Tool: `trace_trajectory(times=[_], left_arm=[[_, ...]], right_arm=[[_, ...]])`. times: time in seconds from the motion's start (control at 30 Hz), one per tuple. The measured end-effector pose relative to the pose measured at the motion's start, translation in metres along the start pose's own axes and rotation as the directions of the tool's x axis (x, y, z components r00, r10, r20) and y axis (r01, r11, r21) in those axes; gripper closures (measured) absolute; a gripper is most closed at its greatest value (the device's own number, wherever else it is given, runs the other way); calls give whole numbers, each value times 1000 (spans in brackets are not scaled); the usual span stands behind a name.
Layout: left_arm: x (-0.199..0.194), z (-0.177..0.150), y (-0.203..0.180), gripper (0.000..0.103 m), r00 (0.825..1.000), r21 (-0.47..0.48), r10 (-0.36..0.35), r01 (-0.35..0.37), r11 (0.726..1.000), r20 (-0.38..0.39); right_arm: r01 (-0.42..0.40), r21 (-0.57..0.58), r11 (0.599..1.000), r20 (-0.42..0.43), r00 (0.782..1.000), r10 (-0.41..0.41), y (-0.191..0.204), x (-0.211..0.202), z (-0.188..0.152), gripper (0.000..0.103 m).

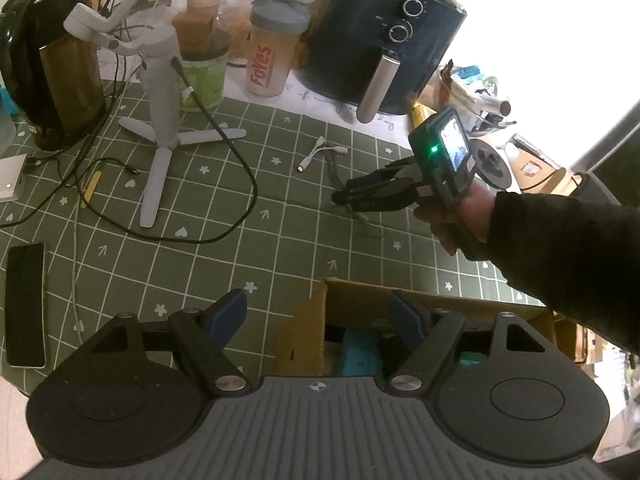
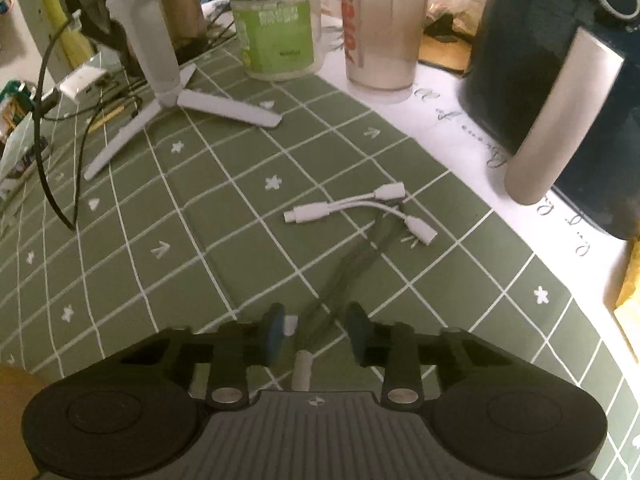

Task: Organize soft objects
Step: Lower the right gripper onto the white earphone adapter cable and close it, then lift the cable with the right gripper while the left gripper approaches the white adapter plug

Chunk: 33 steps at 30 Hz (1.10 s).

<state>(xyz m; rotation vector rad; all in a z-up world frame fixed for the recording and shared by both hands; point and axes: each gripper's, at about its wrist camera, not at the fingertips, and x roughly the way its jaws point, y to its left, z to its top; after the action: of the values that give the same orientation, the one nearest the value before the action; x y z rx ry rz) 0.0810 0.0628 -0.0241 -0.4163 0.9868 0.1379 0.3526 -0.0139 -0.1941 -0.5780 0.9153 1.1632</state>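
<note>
While the left gripper (image 1: 316,316) hangs low in its own view with its blue-padded fingers spread wide and empty, its right finger sits over an open cardboard box (image 1: 360,300) at bottom centre, where something turquoise (image 1: 360,350) shows inside.

Right gripper (image 2: 316,330) — bottom centre of its own view, fingers drawn in narrow around a dark cable (image 2: 340,276) that runs between them; a pale plug end (image 2: 302,368) lies just behind the pads. Whether the pads actually press on the cable cannot be told. In the left view the same gripper (image 1: 340,198) reaches in from the right, held in a hand (image 1: 460,216) with a dark sleeve (image 1: 560,256), tips down at the cloth.

White adapter cable (image 2: 352,208) — centre of the right view, lying on the green checked tablecloth (image 2: 200,240), touching the far end of the dark cable.

Surroundings, upper part of both views:
- white tripod stand (image 1: 160,120), legs splayed, left
- green-labelled jar (image 2: 276,32)
- shaker bottle (image 1: 272,48) with red lettering
- dark air fryer (image 1: 384,40), right
- kettle (image 1: 48,60), far left
- black phone (image 1: 26,304), lower left edge
</note>
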Motion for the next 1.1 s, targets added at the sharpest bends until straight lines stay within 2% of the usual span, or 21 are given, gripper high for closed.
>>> trace_trajectory(times=[0.03, 0.1, 0.27, 0.5, 0.87, 1.1], left_arm=[[1, 0, -1, 26, 1000, 5, -2, 2, 1000, -1], [0, 0, -3, 26, 1000, 13, -6, 6, 1000, 2], [0, 4, -8, 26, 1000, 33, -18, 17, 999, 13], [-2, 11, -15, 26, 999, 78, -27, 25, 997, 28], [-3, 22, -24, 26, 997, 134, -46, 38, 990, 57], [-5, 26, -27, 26, 996, 158, -57, 46, 986, 69]], right_arm=[[6, -5, 1000, -5, 1000, -7, -1, 0, 0, 87], [14, -9, 1000, -20, 1000, -14, -3, -1, -1, 96], [43, -37, 998, -45, 998, -45, -4, -8, -9, 97], [21, -22, 1000, -84, 996, -23, -9, -24, -25, 98], [-26, 36, 999, -29, 999, 27, -17, -74, -37, 98], [-17, 57, 998, -15, 1000, 18, -19, -97, -53, 98]])
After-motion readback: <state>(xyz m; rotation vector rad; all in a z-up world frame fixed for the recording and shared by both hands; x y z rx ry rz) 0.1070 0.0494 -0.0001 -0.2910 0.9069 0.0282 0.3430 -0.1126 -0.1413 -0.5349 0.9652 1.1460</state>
